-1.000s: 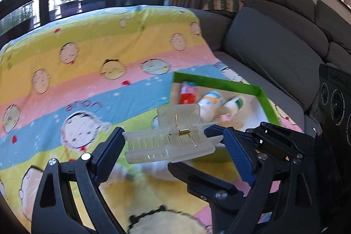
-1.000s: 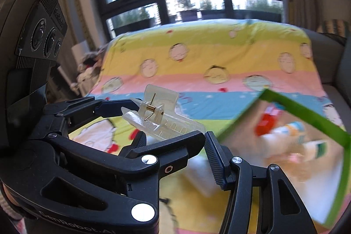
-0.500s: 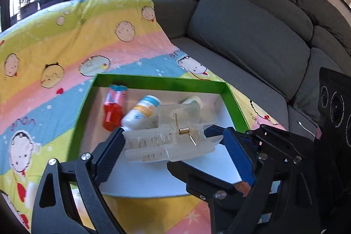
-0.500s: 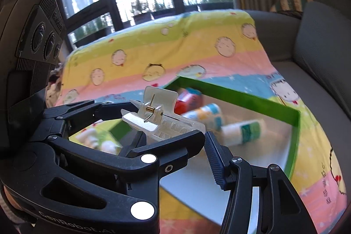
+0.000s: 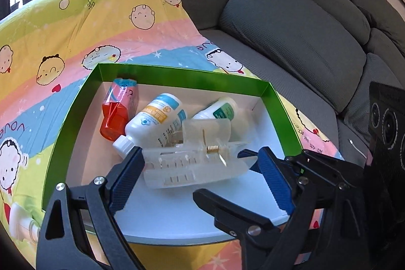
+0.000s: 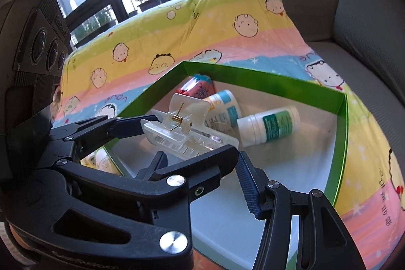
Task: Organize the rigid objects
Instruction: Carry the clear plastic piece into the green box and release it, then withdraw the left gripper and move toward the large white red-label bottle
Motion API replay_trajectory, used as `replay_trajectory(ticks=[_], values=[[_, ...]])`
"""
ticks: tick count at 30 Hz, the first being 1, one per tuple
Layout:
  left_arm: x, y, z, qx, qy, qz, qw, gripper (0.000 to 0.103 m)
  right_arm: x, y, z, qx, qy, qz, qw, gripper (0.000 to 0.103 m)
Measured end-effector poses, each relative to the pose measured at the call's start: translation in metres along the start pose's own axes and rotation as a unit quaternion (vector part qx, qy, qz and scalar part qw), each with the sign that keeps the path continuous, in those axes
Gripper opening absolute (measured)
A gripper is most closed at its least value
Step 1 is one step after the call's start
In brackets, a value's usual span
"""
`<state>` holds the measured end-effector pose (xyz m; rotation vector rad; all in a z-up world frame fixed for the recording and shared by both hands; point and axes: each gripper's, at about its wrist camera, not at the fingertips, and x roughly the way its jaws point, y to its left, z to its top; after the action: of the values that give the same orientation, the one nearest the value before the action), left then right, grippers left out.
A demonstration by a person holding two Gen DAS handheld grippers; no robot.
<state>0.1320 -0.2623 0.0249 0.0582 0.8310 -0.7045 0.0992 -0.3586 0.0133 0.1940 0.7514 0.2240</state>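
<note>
Clear plastic hair clip with a brass spring (image 5: 192, 166) hung above the white floor of the green-walled cardboard box (image 5: 177, 79), spanned end to end between the pads of the left claw (image 5: 200, 156), which stood wide and gripped it by its tips. That hold looked thin: the slick, tapered ends could probably squirt out under pressure, or the clip could pivot and drop crooked. Let go from there, it might land on the white bottle with the orange-and-blue label (image 5: 157, 118) lying just behind it, beside the green-labelled white bottle (image 5: 217, 110) and the red-and-pink pouch (image 5: 119, 108). The right claw (image 6: 238, 156), narrow and empty, sat just under the clip and could knock it or tangle with the left claw's fingers.
</note>
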Motion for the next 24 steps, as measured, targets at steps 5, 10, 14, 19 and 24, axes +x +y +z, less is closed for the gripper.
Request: replay_trajectory(ticks=[5,10,14,19,24], values=[[-0.012,0.005,0.0,-0.002,-0.012,0.011,0.9999,0.09,-0.01,0.002,-0.003,-0.009,-0.006,-0.009,1.0,0.06],[-0.028,0.011,-0.001,-0.011,-0.027,0.017,0.9994,0.09,-0.021,0.003,-0.005,-0.013,-0.011,-0.018,1.0,0.061],[-0.044,0.016,-0.003,-0.012,-0.042,0.026,0.9987,0.084,-0.032,0.007,-0.008,-0.017,-0.017,-0.02,1.0,0.061],[-0.06,0.021,-0.005,-0.016,-0.048,0.032,0.9982,0.084,-0.041,0.011,-0.01,-0.015,-0.02,-0.022,0.999,0.061],[-0.082,0.027,-0.017,-0.012,-0.057,0.048,0.9972,0.084,-0.051,0.022,-0.015,-0.025,-0.023,-0.016,0.999,0.061]])
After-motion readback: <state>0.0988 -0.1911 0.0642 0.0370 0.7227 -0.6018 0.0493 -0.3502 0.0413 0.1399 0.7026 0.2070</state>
